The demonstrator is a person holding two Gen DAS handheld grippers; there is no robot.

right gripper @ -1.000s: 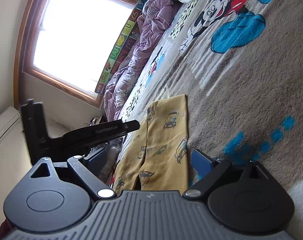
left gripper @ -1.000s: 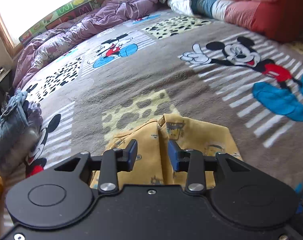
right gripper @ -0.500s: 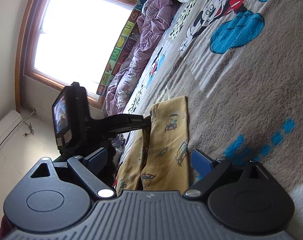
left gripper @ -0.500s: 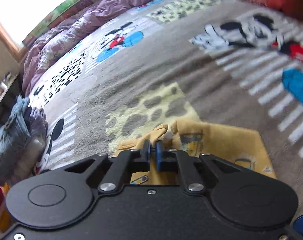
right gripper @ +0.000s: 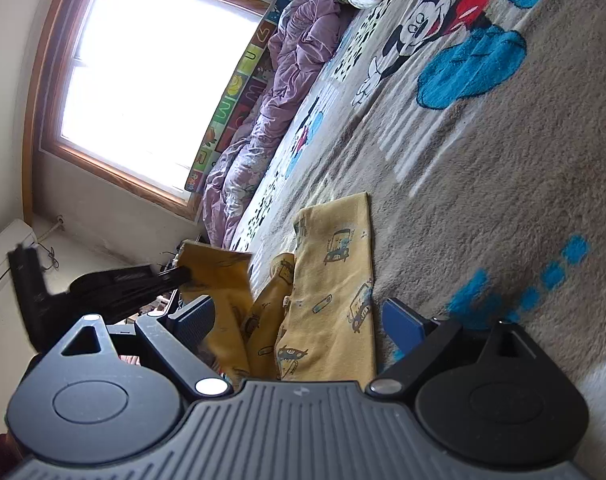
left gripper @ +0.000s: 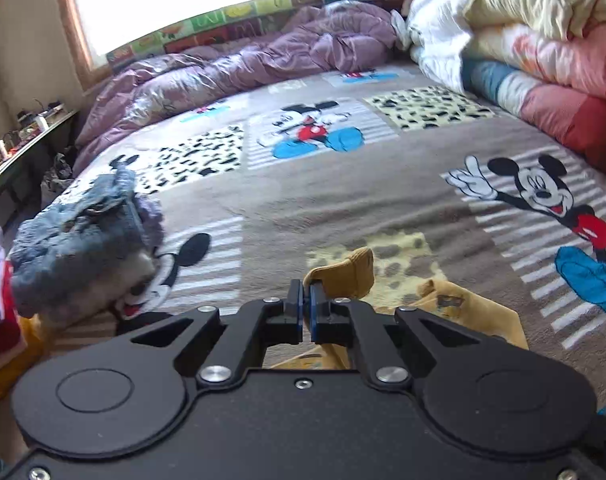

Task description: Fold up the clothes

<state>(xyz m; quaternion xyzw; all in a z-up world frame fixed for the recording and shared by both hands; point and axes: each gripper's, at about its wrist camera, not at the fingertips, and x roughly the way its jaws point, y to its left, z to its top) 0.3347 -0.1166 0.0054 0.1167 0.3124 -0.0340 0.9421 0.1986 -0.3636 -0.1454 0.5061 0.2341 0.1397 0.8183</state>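
One yellow garment (left gripper: 345,274), pinched in left claw (left gripper: 305,294).

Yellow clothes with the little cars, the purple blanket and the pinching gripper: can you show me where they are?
yellow clothes (right gripper: 335,280), right wrist view, on the flat printed panel.
purple blanket (left gripper: 239,68), left wrist view, on its crumpled middle.
left gripper (left gripper: 305,300), left wrist view, between its shut fingertips.

Left tool (left gripper: 305,294): matte black, smooth flat body, two round raised discs, angled link arms on silver pivot screws, blue pads (left gripper: 300,300) on short black fingers. Right tool (right gripper: 299,316): black with a ribbed grey cover, same discs, silver screws, triangular cutouts, blue pads (right gripper: 401,322).
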